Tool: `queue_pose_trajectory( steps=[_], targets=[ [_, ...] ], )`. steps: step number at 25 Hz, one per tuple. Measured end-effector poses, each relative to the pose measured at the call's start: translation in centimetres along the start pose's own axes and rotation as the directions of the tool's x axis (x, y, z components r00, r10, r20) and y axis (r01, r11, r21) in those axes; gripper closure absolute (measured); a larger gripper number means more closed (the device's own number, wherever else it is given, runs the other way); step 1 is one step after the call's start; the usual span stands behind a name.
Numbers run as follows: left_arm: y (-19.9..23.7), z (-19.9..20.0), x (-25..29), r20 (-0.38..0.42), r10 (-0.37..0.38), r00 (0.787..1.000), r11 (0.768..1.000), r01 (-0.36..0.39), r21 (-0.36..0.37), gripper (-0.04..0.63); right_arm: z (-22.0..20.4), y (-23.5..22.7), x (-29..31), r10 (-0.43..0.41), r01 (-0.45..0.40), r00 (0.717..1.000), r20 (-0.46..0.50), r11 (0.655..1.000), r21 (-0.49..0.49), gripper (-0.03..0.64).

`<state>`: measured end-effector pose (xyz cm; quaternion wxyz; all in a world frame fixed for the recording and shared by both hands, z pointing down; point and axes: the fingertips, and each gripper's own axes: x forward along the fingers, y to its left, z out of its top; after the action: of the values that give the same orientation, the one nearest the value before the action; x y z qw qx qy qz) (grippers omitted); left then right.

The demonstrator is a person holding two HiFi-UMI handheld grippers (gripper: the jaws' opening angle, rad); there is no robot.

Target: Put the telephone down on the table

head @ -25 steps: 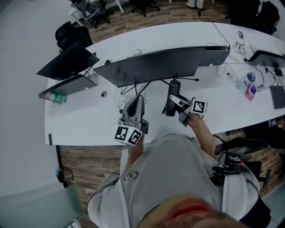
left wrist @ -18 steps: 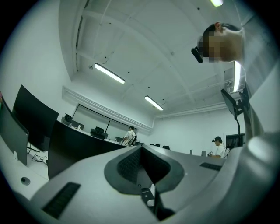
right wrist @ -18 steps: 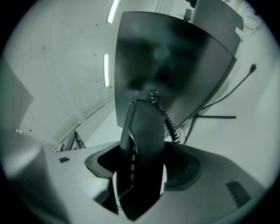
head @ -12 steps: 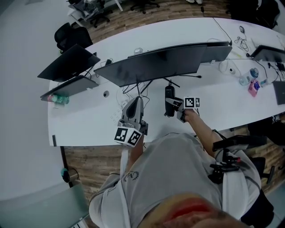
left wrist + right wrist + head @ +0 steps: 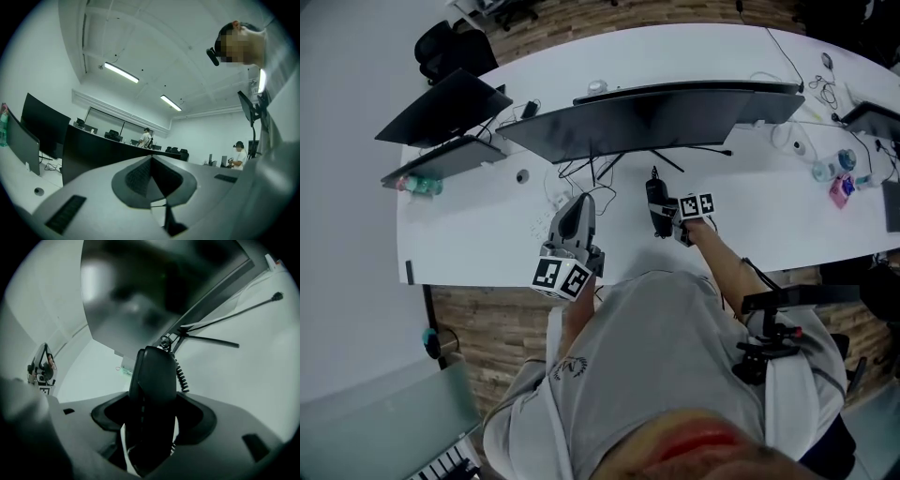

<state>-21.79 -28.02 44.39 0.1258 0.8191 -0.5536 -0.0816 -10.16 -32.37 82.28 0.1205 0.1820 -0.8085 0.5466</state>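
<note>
The black telephone handset (image 5: pixel 656 202) stands nearly upright over the white table (image 5: pixel 487 234), just in front of the wide monitor (image 5: pixel 656 117). My right gripper (image 5: pixel 663 214) is shut on it. In the right gripper view the handset (image 5: pixel 152 390) fills the gap between the jaws, and its coiled cord (image 5: pixel 182 376) runs off toward the monitor stand. Whether the handset touches the table I cannot tell. My left gripper (image 5: pixel 579 204) rests by the table's near edge, to the left of the handset. Its jaws (image 5: pixel 151 176) point up at the ceiling, shut on nothing.
Loose cables (image 5: pixel 581 173) lie under the monitor. Two dark laptops (image 5: pixel 441 108) and a green bottle (image 5: pixel 417 185) sit at the table's left end. Small bottles and a pink item (image 5: pixel 839 183) crowd the right end. A chair arm (image 5: pixel 787 300) is at my right side.
The right gripper has carried the handset a little left and farther in toward the monitor stand. The left gripper has barely moved.
</note>
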Motion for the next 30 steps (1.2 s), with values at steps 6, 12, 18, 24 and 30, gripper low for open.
queue_pose_trajectory(
  steps=[6,12,18,24,30],
  targets=[
    [0.9,0.0,0.1,-0.009,0.027,1.0,1.0,-0.027,0.011,0.584,-1.0,-2.4,1.1,-0.029,0.03,0.998,-0.054,0.999,0.017,0.322],
    [1.1,-0.4,0.5,-0.04,0.042,0.998,0.999,-0.041,0.018,0.584,-2.9,-4.6,1.8,-0.055,0.06,0.988,-0.143,0.998,0.034,0.322],
    [1.1,-0.6,1.6,-0.058,0.036,0.998,0.999,-0.034,0.023,0.584,-3.6,-7.0,1.9,-0.092,0.105,0.978,-0.187,0.993,0.057,0.321],
    [0.6,-1.0,1.9,-0.073,0.028,0.997,0.999,-0.026,0.03,0.584,-4.0,-7.8,1.4,-0.066,0.08,0.98,-0.19,0.995,0.065,0.321],
    [0.7,-1.0,2.0,-0.071,0.035,0.997,0.999,-0.033,0.029,0.584,-4.4,-8.0,1.2,-0.18,0.175,0.961,-0.208,0.984,-0.044,0.319]
  ],
)
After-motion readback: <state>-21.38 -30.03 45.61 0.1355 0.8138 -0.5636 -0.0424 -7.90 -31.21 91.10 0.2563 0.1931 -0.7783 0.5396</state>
